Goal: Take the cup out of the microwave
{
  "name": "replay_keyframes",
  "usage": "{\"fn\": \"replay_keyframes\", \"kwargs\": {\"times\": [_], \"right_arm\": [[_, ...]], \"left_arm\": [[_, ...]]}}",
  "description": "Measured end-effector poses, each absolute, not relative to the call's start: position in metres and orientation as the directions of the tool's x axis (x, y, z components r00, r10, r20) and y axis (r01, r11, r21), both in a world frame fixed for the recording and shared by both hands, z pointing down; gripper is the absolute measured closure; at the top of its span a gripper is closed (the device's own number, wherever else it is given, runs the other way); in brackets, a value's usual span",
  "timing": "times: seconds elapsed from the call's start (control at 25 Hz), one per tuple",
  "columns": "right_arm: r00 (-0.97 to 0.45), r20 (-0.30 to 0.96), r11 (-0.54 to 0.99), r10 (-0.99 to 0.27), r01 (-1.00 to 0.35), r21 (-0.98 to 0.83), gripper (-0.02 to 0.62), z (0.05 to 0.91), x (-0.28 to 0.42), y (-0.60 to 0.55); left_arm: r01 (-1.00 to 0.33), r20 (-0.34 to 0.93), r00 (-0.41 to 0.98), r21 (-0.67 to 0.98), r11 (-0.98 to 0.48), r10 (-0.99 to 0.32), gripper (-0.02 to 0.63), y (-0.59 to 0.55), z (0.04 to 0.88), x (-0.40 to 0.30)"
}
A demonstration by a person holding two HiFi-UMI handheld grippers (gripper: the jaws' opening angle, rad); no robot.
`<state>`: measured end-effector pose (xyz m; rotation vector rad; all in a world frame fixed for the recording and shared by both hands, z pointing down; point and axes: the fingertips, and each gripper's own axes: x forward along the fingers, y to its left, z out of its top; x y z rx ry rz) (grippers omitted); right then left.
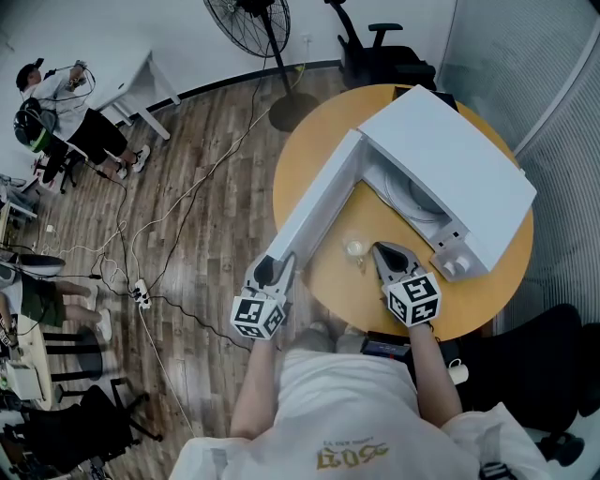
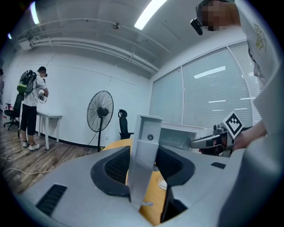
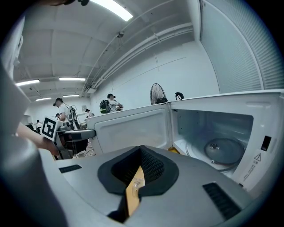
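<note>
A white microwave (image 1: 450, 159) stands on a round wooden table (image 1: 314, 141) with its door (image 1: 314, 211) swung wide to the left. The cavity (image 3: 213, 128) holds only the glass turntable (image 3: 224, 148). A small clear cup (image 1: 354, 248) stands on the table in front of the opening. My left gripper (image 1: 281, 265) is shut on the door's free edge (image 2: 145, 150), one pad on each face. My right gripper (image 1: 380, 249) is shut and holds nothing, its tip just right of the cup. The cup (image 3: 135, 182) shows through the slit between its jaws.
A standing fan (image 1: 248, 23) and an office chair (image 1: 375, 52) are beyond the table. Cables (image 1: 159, 234) and a power strip (image 1: 141, 293) lie on the wooden floor at left, where a person (image 1: 56, 103) stands by a white desk. A black chair (image 1: 544, 366) is at right.
</note>
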<state>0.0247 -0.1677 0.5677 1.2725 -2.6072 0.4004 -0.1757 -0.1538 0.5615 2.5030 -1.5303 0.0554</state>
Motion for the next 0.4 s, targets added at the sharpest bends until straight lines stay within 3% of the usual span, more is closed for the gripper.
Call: {"fn": "replay_keyframes", "kwargs": {"times": [0.4], "right_arm": [[-0.607, 0.304, 0.591, -0.735, -0.792, -0.153, 0.583, 0.5707, 0.0247, -0.1666]], "left_arm": [[-0.884, 0.138, 0.461, 0.160, -0.439, -0.877, 0.413, -0.1539, 0.5627, -0.1761]]}}
